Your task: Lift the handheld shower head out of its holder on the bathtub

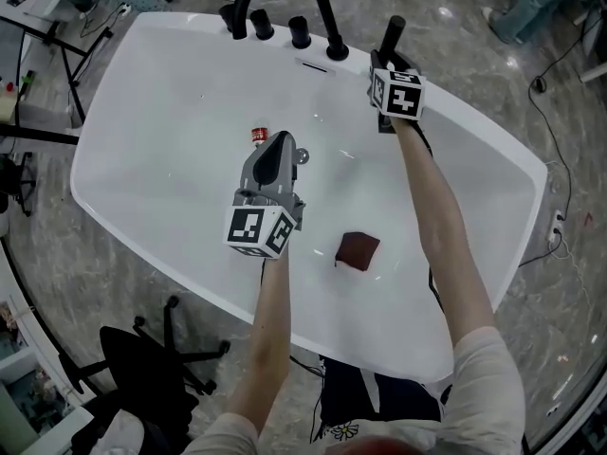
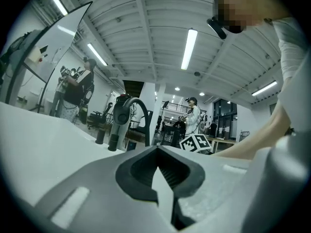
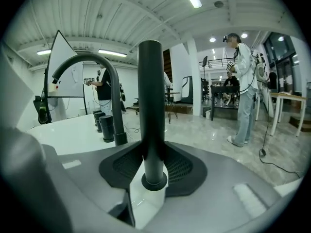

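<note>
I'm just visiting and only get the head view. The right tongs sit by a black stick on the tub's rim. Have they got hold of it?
Observer: Yes. In the right gripper view, the right tongs are closed on the shower head, gripping its handle from both sides.
Visitor: Is it out of its holder?
Observer: Not yet. Its lower end sits in the holder, a ring just below the tongs.
Visitor: And the left tongs?
Observer: In the left gripper view, the left tongs are shut with nothing between them.
</note>
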A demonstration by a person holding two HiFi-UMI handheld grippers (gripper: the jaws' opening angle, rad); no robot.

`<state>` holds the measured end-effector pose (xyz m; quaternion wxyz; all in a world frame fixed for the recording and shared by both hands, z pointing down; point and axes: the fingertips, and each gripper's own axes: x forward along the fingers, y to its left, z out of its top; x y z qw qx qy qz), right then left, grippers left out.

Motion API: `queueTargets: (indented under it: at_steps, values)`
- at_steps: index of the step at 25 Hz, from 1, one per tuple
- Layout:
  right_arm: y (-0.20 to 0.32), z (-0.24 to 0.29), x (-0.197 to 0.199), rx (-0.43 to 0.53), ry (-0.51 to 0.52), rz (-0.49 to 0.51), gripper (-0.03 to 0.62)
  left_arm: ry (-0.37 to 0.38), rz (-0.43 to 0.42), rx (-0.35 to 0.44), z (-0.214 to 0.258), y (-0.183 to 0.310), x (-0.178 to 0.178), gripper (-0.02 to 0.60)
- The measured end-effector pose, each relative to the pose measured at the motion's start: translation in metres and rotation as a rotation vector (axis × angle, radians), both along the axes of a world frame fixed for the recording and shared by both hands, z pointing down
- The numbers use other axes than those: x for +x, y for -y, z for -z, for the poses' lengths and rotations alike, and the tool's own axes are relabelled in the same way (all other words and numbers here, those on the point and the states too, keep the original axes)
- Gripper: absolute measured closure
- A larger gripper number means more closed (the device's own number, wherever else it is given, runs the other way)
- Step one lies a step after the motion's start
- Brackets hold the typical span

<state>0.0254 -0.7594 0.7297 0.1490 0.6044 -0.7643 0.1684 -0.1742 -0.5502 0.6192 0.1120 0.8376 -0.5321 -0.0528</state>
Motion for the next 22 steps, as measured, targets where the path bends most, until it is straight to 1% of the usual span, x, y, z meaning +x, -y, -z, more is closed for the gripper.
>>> queueTargets:
  at_steps: [3, 6, 9, 11, 12, 14, 16, 18, 20, 22]
  values:
    - [0.001, 0.004, 0.0, 0.025, -0.006, 0.023, 0.442, -0.019, 0.037, -0.007, -0.003, -0.002, -0.02, 0.581]
    - [-0.001, 0.004, -0.001, -0.004, -0.019, 0.037, 0.443, -0.032, 0.045, -0.007, -0.004, -0.01, -0.03, 0.581]
    - [-0.003, -0.002, -0.003, -0.053, -0.033, 0.036, 0.444, -0.005, 0.048, -0.009, -0.003, -0.019, -0.039, 0.581]
    - [-0.003, -0.003, 0.0, -0.054, -0.026, 0.019, 0.445, 0.013, 0.051, -0.003, 0.001, -0.023, -0.045, 0.581]
    - [-0.003, 0.0, 0.003, -0.038, -0.015, 0.004, 0.445, 0.025, 0.049, 0.001, 0.004, -0.025, -0.048, 0.581]
    - [0.0, 0.021, 0.01, 0.029, 0.018, -0.028, 0.444, 0.036, 0.051, 0.01, 0.009, -0.028, -0.055, 0.581]
    - [0.009, 0.053, 0.011, 0.089, 0.021, -0.025, 0.444, 0.017, 0.074, 0.022, 0.014, -0.028, -0.065, 0.581]
    - [0.014, 0.078, 0.006, 0.12, 0.002, 0.0, 0.444, -0.011, 0.1, 0.025, 0.018, -0.028, -0.07, 0.581]
    - [0.011, 0.099, 0.004, 0.144, -0.011, 0.017, 0.444, -0.035, 0.1, 0.025, 0.025, -0.028, -0.064, 0.581]
    - [0.007, 0.126, 0.003, 0.179, -0.015, 0.034, 0.444, -0.047, 0.084, 0.037, 0.039, -0.028, -0.052, 0.581]
